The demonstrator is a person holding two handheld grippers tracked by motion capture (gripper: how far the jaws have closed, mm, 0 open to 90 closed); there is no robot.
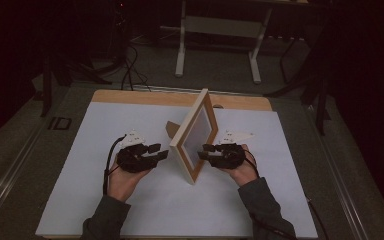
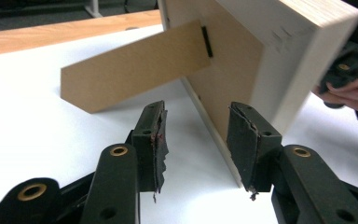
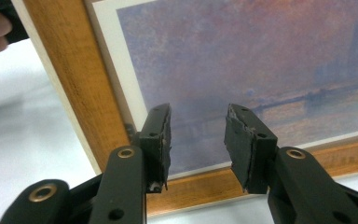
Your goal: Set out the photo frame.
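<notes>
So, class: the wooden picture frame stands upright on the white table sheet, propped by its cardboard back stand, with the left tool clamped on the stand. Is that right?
Not quite. The left tool is not clamped on the cardboard back stand: the left gripper view shows its jaws open, with nothing pressed between them. The picture frame does stand upright on the white table sheet, propped by that stand.

Looks like a dim lab or workroom. White-topped table (image 1: 130, 200) centre frame, cables (image 1: 130, 70) upper left, a white desk stand (image 1: 217, 30) along the top.
</notes>
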